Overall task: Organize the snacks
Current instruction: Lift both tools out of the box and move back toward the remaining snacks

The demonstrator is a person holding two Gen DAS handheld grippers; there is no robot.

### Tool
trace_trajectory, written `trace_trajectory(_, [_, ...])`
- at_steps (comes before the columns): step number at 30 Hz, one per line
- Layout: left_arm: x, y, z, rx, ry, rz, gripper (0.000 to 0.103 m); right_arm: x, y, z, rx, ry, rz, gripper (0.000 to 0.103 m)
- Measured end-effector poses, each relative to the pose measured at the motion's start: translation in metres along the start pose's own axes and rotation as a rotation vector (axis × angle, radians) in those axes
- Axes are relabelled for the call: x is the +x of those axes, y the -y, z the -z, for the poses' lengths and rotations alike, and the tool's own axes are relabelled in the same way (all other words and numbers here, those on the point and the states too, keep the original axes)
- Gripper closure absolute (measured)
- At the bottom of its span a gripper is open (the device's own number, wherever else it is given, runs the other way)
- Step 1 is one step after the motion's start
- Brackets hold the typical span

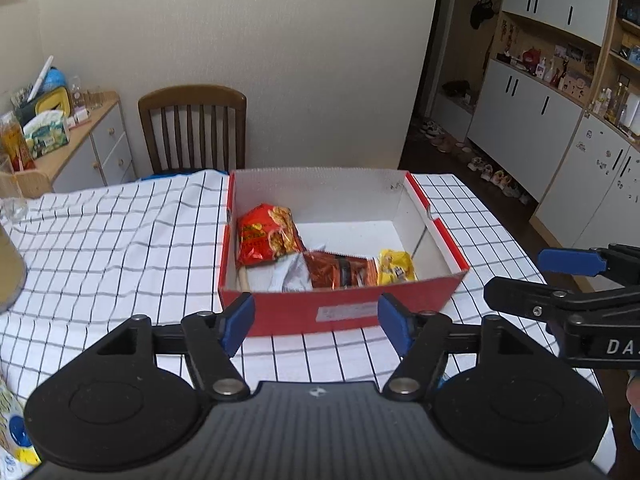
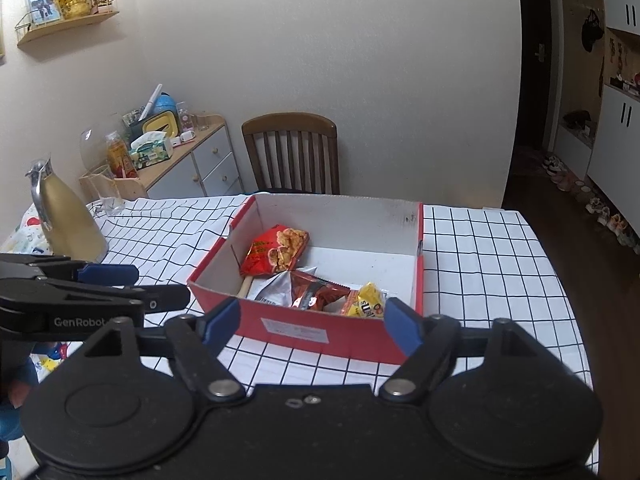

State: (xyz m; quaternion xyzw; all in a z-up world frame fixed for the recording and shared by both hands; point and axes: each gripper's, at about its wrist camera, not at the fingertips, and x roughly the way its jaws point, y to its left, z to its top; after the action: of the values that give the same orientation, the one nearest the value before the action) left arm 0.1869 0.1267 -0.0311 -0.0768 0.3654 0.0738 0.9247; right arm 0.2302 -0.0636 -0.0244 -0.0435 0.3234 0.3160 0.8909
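Note:
A red cardboard box (image 1: 304, 314) (image 2: 320, 334) with a white inside stands on the checked tablecloth. In it lie a red snack bag (image 1: 266, 236) (image 2: 276, 250), a silver packet (image 1: 290, 274) (image 2: 272, 290), a dark red packet (image 1: 340, 270) (image 2: 316, 294) and a yellow packet (image 1: 396, 266) (image 2: 366, 302). My left gripper (image 1: 318, 322) is open and empty, just in front of the box's near wall. My right gripper (image 2: 312, 326) is open and empty, also in front of the box. Each gripper shows in the other's view, at the right (image 1: 532, 278) and at the left (image 2: 148, 286).
A wooden chair (image 1: 194, 128) (image 2: 292, 152) stands behind the table. A gold thermos jug (image 2: 64, 216) and a drinking glass (image 2: 106, 190) stand at the table's left. A sideboard (image 2: 188, 164) with clutter is at the far left. A printed bag (image 1: 12, 432) lies at the near left.

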Motion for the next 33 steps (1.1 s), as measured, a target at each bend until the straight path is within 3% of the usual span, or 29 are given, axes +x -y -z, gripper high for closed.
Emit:
trace_trajectory(3, [-0.004, 0.0, 0.009, -0.001, 0.0, -0.01, 0.03, -0.006, -0.002, 0.007, -0.007, 0.007, -0.01, 0.013])
trace_trajectory(8, [-0.009, -0.002, 0.024, -0.001, -0.014, -0.008, 0.029, -0.013, -0.002, 0.024, -0.01, 0.022, -0.001, 0.001])
trace_trajectory(11, [-0.011, -0.002, 0.034, -0.001, -0.027, -0.01, 0.018, -0.014, 0.001, 0.037, -0.007, 0.018, 0.012, 0.0])
trace_trajectory(19, [-0.012, -0.006, 0.06, -0.028, -0.066, -0.004, 0.015, -0.01, 0.008, 0.074, -0.017, -0.023, 0.072, 0.0])
trace_trajectory(23, [-0.009, -0.013, 0.072, -0.078, -0.07, 0.04, 0.001, -0.006, 0.016, 0.089, 0.041, -0.051, 0.067, 0.0])
trace_trajectory(27, [-0.006, -0.012, 0.08, -0.088, -0.049, 0.048, 0.001, -0.003, 0.019, 0.106, 0.063, -0.057, 0.074, 0.0])
trace_trajectory(33, [0.006, -0.004, 0.09, -0.03, -0.053, -0.001, 0.0, 0.006, 0.023, 0.121, 0.091, -0.046, 0.106, 0.0])
